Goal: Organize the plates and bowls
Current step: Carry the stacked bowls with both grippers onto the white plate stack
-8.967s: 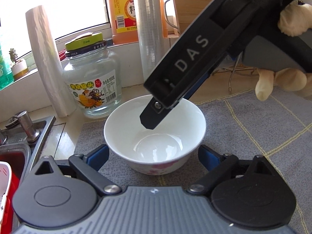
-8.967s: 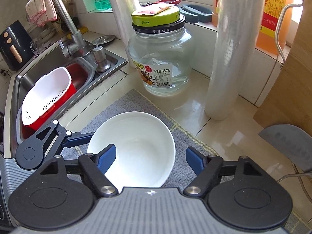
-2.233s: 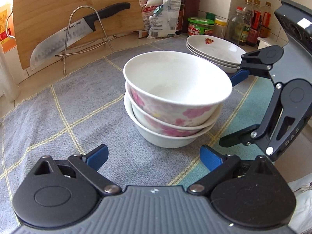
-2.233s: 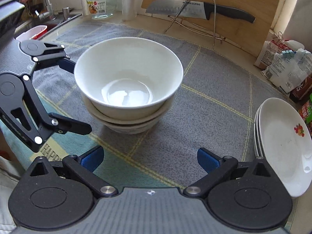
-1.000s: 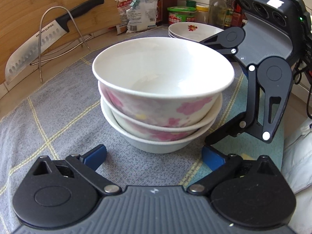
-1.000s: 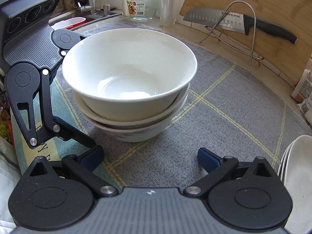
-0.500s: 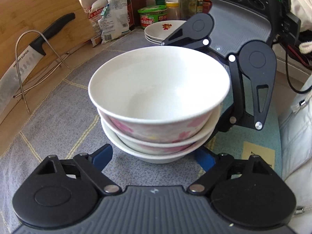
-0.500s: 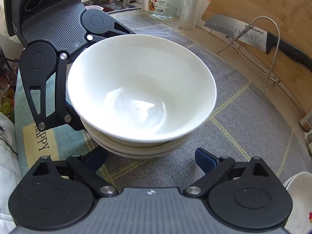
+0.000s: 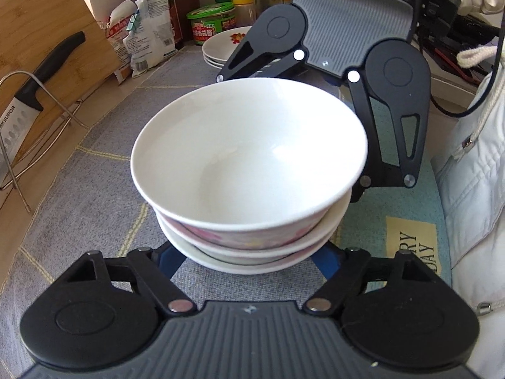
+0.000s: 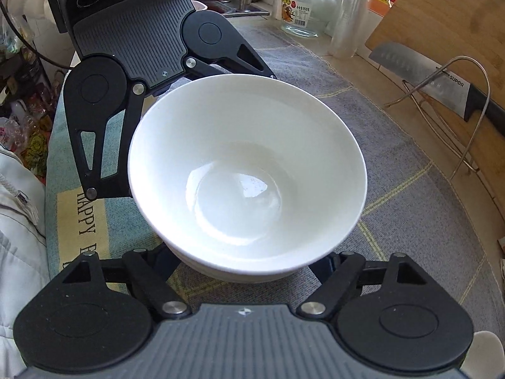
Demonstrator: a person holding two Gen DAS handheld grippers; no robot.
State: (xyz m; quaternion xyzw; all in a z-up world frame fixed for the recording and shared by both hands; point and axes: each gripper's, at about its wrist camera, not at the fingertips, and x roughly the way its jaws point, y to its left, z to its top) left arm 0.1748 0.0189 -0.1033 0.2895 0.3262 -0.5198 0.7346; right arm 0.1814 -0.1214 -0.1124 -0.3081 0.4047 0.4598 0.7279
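With my left gripper (image 9: 249, 257) and right gripper (image 10: 243, 265) both spread wide, holding nothing, I'd cradle the slick, breakable bowl stack (image 9: 249, 170) under its bottom bowl.

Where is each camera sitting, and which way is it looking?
Left wrist: rides the left gripper, looking across the bowl stack at the right gripper, plates and a pale jacket.
Right wrist: rides the right gripper, looking back over the bowls at the left gripper, glass jar and sink.
Both share: bowls, grey mat, knife.
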